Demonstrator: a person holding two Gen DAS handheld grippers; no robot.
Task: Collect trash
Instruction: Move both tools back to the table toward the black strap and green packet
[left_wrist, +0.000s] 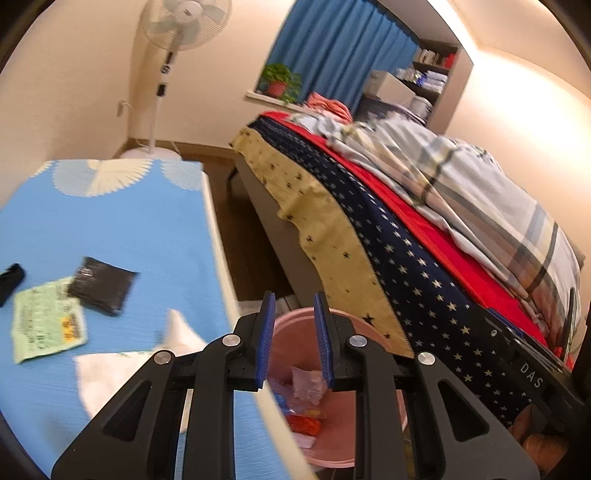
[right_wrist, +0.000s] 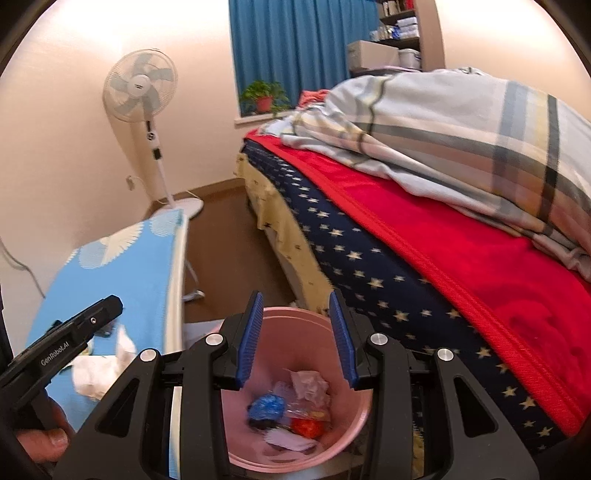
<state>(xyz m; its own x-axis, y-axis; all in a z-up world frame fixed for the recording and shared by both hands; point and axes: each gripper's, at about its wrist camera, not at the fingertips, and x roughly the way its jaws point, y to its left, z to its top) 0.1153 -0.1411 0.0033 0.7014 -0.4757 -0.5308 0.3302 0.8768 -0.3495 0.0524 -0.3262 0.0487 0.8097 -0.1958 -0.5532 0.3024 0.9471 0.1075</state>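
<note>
Blue ribbed pads line both my tools. My right gripper (right_wrist: 295, 332) hangs over the pink plastic bin (right_wrist: 354, 435), jaws parted and empty, above crumpled wrappers already inside. My left gripper (left_wrist: 293, 332), narrowly parted and empty, points past the table edge. Remaining trash lies flat on the blue cloth-covered table (left_wrist: 110, 221): black pouch (left_wrist: 102, 285), green packet (left_wrist: 48, 321), white tissue (left_wrist: 110, 369).

Pink bin (right_wrist: 343, 435) of crumpled trash (right_wrist: 308, 384); wrappers (left_wrist: 50, 325) on blue table (left_wrist: 147, 229).
</note>
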